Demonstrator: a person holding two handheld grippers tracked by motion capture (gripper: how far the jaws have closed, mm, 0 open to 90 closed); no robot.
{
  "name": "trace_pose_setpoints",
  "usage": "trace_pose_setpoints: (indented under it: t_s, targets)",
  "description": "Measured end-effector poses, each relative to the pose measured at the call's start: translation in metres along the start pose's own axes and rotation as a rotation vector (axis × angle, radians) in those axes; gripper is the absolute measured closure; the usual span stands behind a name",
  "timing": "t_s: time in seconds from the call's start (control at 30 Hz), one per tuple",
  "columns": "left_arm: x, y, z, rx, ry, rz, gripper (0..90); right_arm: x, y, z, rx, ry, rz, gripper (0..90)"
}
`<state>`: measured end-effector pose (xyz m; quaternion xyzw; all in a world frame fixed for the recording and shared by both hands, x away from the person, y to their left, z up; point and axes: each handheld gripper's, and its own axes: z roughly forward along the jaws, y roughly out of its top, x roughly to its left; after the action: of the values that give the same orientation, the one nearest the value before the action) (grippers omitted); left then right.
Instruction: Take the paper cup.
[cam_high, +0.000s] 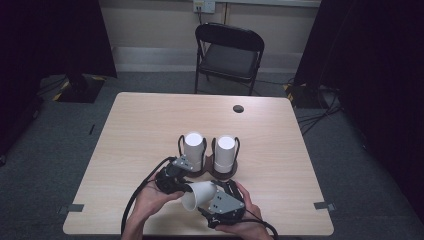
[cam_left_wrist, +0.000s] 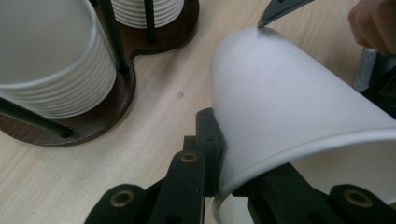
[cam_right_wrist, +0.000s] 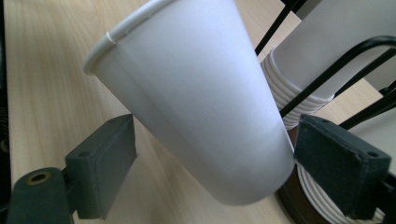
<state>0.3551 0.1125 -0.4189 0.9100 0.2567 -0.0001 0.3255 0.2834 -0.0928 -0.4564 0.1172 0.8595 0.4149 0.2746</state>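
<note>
Above the table (cam_high: 135, 130), empty paper cup (cam_high: 199, 194) pinched by left claw (cam_high: 184, 187), right claw (cam_high: 212, 192) open around it.

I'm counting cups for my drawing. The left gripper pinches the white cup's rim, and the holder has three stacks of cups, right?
Not three. The high view shows two stacks in the holder. The rest fits: the left gripper pinches the rim of the white cup.
</note>
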Motion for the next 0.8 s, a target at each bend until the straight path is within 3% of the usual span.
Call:
trace_pose_setpoints:
  t_s: [0.13, 0.37, 0.6, 0.8]
  targets:
    - [-0.002, 0.004, 0.002, 0.002, -0.018, -0.004, 86.4, 0.004, 0.003, 0.004, 0.006, -0.015, -0.048, 11.7]
    - [-0.005, 0.011, 0.006, 0.022, -0.053, 0.015, 86.5, 0.005, 0.006, 0.011, 0.005, 0.012, -0.072, 13.6]
    - [-0.008, 0.014, 0.013, 0.022, -0.062, 0.008, 86.3, 0.013, 0.01, 0.016, -0.016, -0.013, -0.146, 14.8]
    - [-0.009, 0.015, 0.018, 0.027, -0.056, -0.005, 87.6, 0.015, 0.012, 0.015, -0.05, -0.017, -0.141, 18.3]
